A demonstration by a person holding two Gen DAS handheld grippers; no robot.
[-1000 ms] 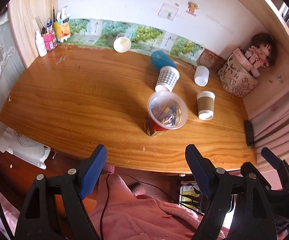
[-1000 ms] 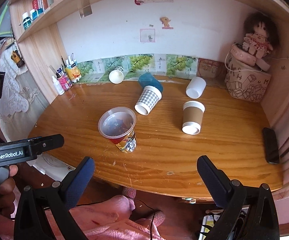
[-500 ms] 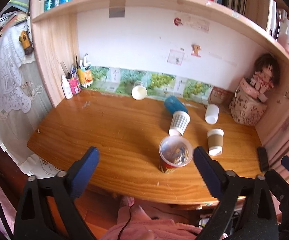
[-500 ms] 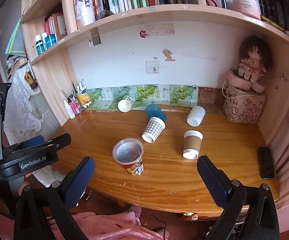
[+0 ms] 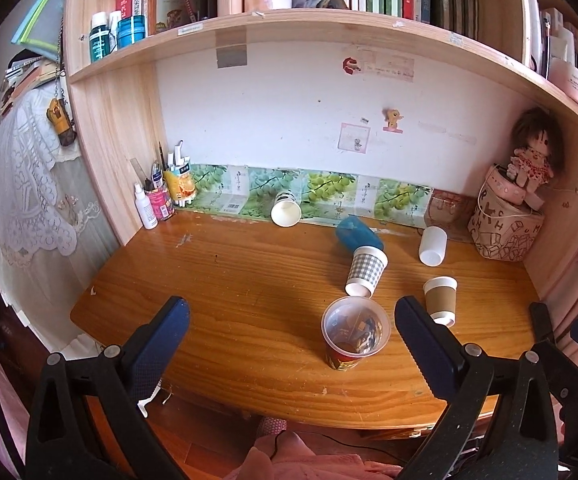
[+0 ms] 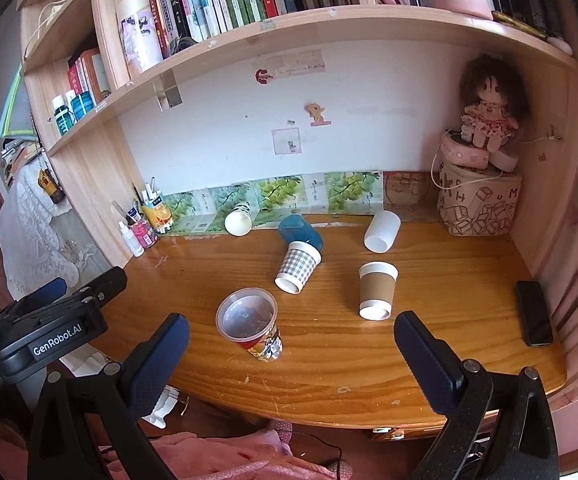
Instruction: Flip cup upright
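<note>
The left gripper (image 5: 291, 340) has its jaws spread wide and grips nothing; its blue pads (image 5: 161, 344) hang above the near edge of the desk (image 5: 229, 280). The right gripper (image 6: 291, 344) is likewise wide open and empty, held off the front of the desk, with the left gripper's black body showing at the left edge of the right wrist view. Nearest both grippers a clear cup (image 5: 355, 332) with a printed sleeve stands upright, mouth up, toward the front of the desk. Just behind it a checked cup (image 5: 365, 272) lies on its side, its open mouth turned to the front, and its base touches or nearly touches a blue cup (image 5: 357, 234) that also lies tipped over behind it. To the right of the clear cup a brown cup (image 5: 441, 300) sits tilted with its wider rim low toward the front; whether it is inverted or lying down cannot be told. Further back on the right a white cup (image 5: 433, 246) lies on its side, and by the back wall a paper cup (image 5: 287, 210) lies with its mouth to the front against the grape-print strip. A phone (image 6: 533, 312) lies flat near the right edge. A doll (image 6: 489, 116) sits on a printed bag (image 6: 479, 208) in the back right corner, and a pen holder (image 5: 161, 200) stands in the back left corner.
</note>
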